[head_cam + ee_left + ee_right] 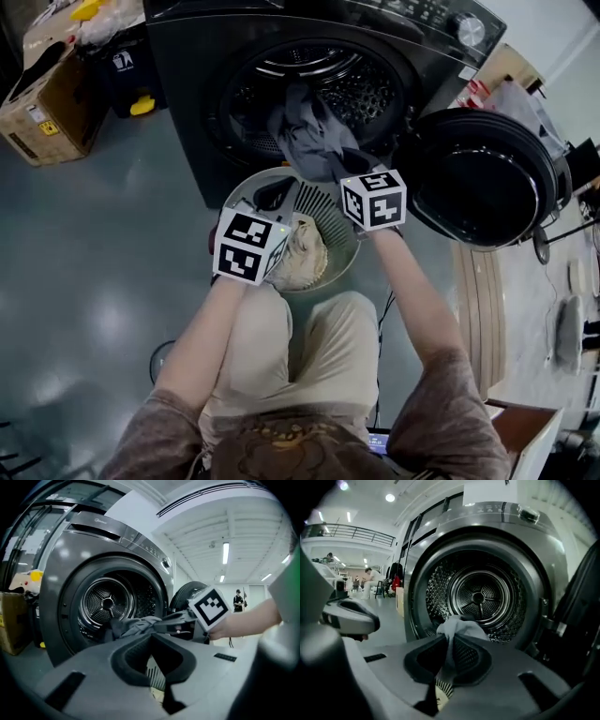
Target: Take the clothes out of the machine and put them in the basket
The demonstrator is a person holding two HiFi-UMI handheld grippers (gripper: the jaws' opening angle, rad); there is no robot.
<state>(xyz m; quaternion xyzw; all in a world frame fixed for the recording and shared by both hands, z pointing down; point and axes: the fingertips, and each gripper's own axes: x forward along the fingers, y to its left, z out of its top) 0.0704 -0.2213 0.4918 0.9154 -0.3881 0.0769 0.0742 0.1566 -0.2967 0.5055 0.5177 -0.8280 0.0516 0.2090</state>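
A grey garment (309, 141) hangs out of the dark washing machine's (187, 84) drum mouth. My right gripper (349, 161) is shut on its lower end, just outside the opening, and the cloth (459, 627) runs up between the jaws of the right gripper (449, 639). Below stands a round grey basket (246, 187) holding a beige cloth (300, 258). My left gripper (278, 190) hovers over the basket's left side, shut and empty. In the left gripper view its jaws (151, 637) face the drum (105, 603), and the garment (136, 625) stretches toward the right gripper (173, 620).
The round machine door (478, 178) stands swung open to the right. A cardboard box (47, 103) sits on the floor at the far left. The person's legs (281, 347) are right behind the basket. A wooden board (478, 291) lies at the right.
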